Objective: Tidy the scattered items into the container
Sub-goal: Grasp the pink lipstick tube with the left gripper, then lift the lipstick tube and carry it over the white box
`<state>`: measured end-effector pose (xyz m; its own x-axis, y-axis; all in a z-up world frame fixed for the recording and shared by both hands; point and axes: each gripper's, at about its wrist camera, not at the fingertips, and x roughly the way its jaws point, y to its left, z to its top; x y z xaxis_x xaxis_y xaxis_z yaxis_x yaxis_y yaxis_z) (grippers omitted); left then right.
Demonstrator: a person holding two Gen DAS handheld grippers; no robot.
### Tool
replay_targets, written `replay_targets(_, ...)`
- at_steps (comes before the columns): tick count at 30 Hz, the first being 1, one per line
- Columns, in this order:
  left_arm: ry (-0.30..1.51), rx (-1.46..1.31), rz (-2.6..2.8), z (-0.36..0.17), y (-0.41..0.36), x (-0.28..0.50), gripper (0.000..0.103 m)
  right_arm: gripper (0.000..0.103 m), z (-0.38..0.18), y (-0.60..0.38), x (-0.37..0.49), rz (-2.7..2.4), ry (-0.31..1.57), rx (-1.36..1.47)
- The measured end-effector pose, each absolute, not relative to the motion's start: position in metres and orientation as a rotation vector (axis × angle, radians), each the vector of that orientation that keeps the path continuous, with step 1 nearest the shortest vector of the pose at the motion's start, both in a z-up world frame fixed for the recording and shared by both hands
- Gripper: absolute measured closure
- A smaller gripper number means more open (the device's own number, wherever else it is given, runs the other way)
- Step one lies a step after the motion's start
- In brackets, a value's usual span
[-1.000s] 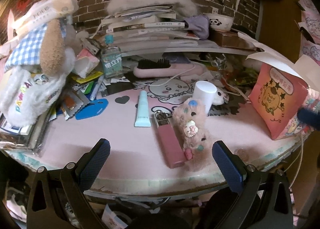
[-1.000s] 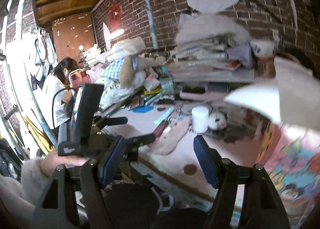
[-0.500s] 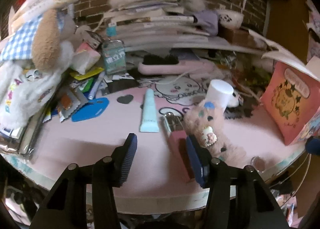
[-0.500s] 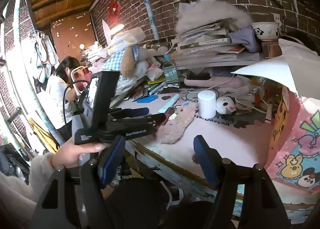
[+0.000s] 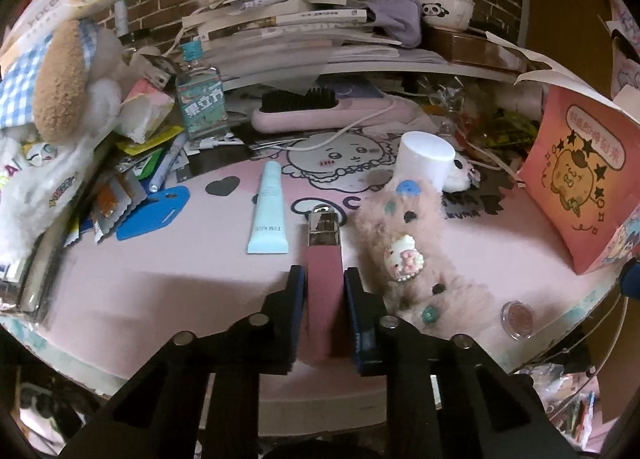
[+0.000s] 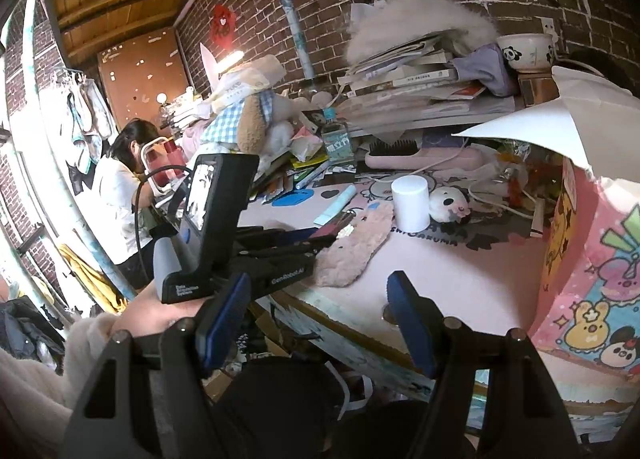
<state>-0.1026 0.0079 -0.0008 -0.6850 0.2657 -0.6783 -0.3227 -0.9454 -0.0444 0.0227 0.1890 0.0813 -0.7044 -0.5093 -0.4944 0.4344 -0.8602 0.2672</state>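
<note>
Left gripper (image 5: 324, 291): the fingers (image 5: 295, 299) are closed against both long sides of the mauve case (image 5: 323, 259); the case lies flat on the pink surface (image 5: 160, 279).
Mauve case: its near half is held between the left fingers, and its silver cap end points away, beyond the fingertips.
Pale blue tube (image 5: 268, 215): seen ahead and left of the left fingers, flat on the surface, apart from the case.
Fluffy pink pouch (image 5: 408, 255): seen just right of the left fingers, beside the case; whether they touch cannot be told.
White cylinder (image 5: 424, 159): standing upright beyond the pouch, ahead and right of the left fingers.
Small round pot (image 5: 518, 314): seen well to the right of the left fingers, near the surface's edge.
Right gripper (image 6: 320, 319): the fingers (image 6: 408, 323) are spread wide with nothing between them, at the near edge of the surface.
Pink paper bag (image 6: 592, 259): standing to the right of the right fingers, its mouth open.
</note>
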Motion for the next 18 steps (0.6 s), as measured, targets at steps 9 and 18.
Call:
replay_targets(9,0.075,-1.033,2.614,0.001,0.004,-0.103,0.09,0.035,0.079,0.191,0.021,-2.509,-0.183,0.781)
replay_targets(18,0.079,-0.926,2.613,0.045,0.007,-0.102,0.091,0.035,0.066,0.192,0.011,-2.52,-0.187,0.814)
